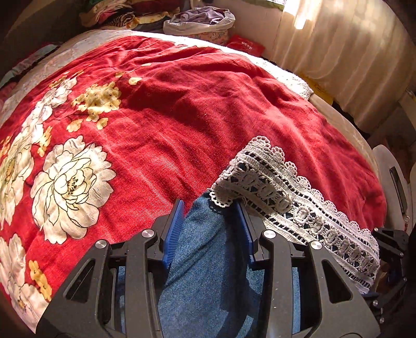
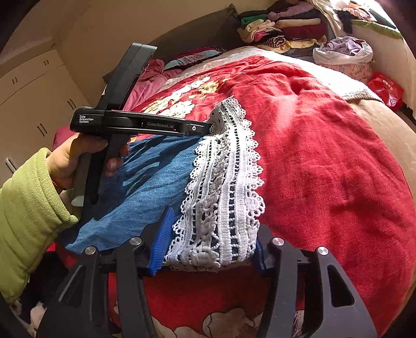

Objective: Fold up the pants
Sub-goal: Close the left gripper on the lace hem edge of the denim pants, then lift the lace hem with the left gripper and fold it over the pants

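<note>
Blue denim pants (image 1: 202,260) (image 2: 145,176) with a wide white lace hem (image 1: 286,197) (image 2: 223,169) lie on a red flowered blanket (image 1: 182,104) (image 2: 325,156). My left gripper (image 1: 209,205) (image 2: 208,128) straddles a raised ridge of denim just behind the lace. Its jaws stand half closed, and a sliver of blanket shows beside the left pad (image 1: 174,228). My right gripper (image 2: 215,221) straddles the near end of the lace hem, which fills the gap between its pads. A hand in a green sleeve (image 2: 31,208) holds the left gripper.
A stack of folded clothes (image 2: 280,28) and a bag of laundry (image 1: 200,19) (image 2: 340,52) sit at the bed's far end, with a red packet (image 1: 245,45) beside them. A curtain (image 1: 338,52) hangs along the bed's right edge, and wardrobe doors (image 2: 33,104) stand at the left.
</note>
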`<state>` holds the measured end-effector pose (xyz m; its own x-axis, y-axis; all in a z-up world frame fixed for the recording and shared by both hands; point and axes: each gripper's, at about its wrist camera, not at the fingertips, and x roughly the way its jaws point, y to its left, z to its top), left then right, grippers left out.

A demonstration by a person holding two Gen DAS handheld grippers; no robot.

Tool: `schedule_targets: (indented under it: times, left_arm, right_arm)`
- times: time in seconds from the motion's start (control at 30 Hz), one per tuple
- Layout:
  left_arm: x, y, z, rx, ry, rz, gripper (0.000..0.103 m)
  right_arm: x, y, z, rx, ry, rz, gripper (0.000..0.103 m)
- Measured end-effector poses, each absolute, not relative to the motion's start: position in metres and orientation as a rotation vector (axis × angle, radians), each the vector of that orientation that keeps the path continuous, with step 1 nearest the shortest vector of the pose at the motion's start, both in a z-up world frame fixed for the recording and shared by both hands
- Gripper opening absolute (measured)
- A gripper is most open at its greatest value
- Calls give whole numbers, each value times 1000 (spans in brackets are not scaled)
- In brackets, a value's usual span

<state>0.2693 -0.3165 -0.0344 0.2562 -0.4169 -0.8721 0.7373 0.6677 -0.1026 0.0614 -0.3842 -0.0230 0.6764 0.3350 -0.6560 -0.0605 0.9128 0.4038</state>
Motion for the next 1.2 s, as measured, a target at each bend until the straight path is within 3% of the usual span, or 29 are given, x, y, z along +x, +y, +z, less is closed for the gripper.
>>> schedule_targets:
  times: [0.2, 0.27, 0.33, 0.53, 1.0, 1.1, 1.2]
  left_arm:
    - [260, -318, -33, 355, 1018, -804, 19]
    - [262, -315, -31, 316, 1032, -795, 16]
    - [261, -312, -29, 301, 1023, -797, 12]
    - [265, -291, -17, 183, 996, -899, 5]
    - [258, -163, 27, -134, 914, -910, 5]
    - [251, -130, 20, -153, 930, -824, 11]
    - [246, -85, 14, -259, 939, -747, 27]
  right_arm:
    - [68, -376, -22, 332, 824, 224, 52]
    - [70, -374, -21, 323, 830, 222, 49]
    - [72, -371, -20, 315, 839, 226, 37]
    - [72, -360, -4, 305, 834, 227, 29]
    - [69, -243, 64, 102, 728, 370, 29]
    - [71, -210, 54, 29, 758, 392, 29]
    - [74, -179, 36, -64, 811, 396, 29]
